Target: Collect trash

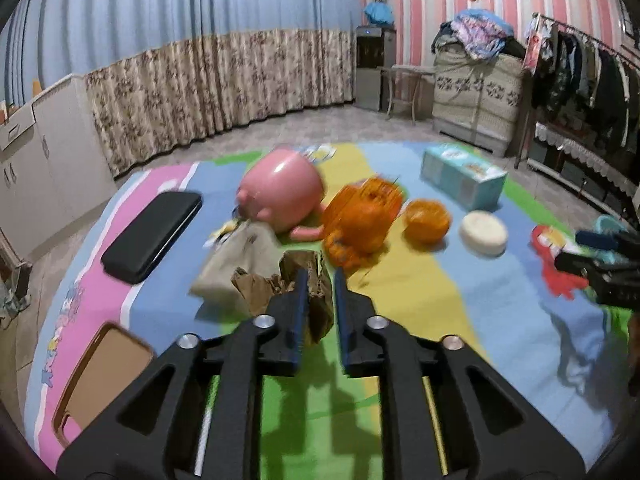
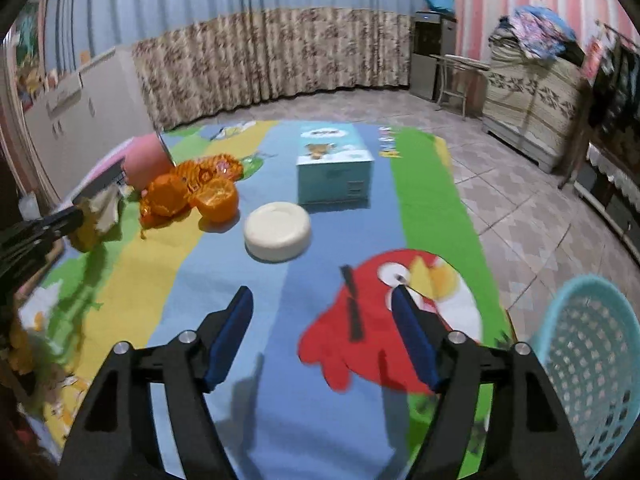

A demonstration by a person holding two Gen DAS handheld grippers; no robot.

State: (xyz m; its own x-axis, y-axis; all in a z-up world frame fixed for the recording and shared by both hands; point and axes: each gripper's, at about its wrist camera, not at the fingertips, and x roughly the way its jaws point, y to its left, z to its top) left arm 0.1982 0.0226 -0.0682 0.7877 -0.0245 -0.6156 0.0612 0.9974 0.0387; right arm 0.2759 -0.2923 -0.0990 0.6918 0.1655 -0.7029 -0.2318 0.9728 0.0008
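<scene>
My left gripper point(image 1: 322, 276) is shut on a crumpled brown paper scrap point(image 1: 308, 280) and holds it above the colourful mat point(image 1: 420, 300); the same paper point(image 2: 94, 220) shows at the left of the right wrist view. A pale crumpled wrapper point(image 1: 240, 268) lies just behind it. Orange peels point(image 1: 360, 220) and an orange half point(image 1: 426, 220) lie mid-mat, and they also show in the right wrist view point(image 2: 192, 192). My right gripper point(image 2: 322, 312) is open and empty over the red bird print. A light-blue mesh basket point(image 2: 592, 360) stands at its right.
On the mat lie a pink piggy bank point(image 1: 280, 192), a black case point(image 1: 152, 236), a white round soap point(image 2: 278, 232), a teal box point(image 2: 334, 164) and a brown phone case point(image 1: 104, 376). Tiled floor, cabinets and a clothes rack surround the mat.
</scene>
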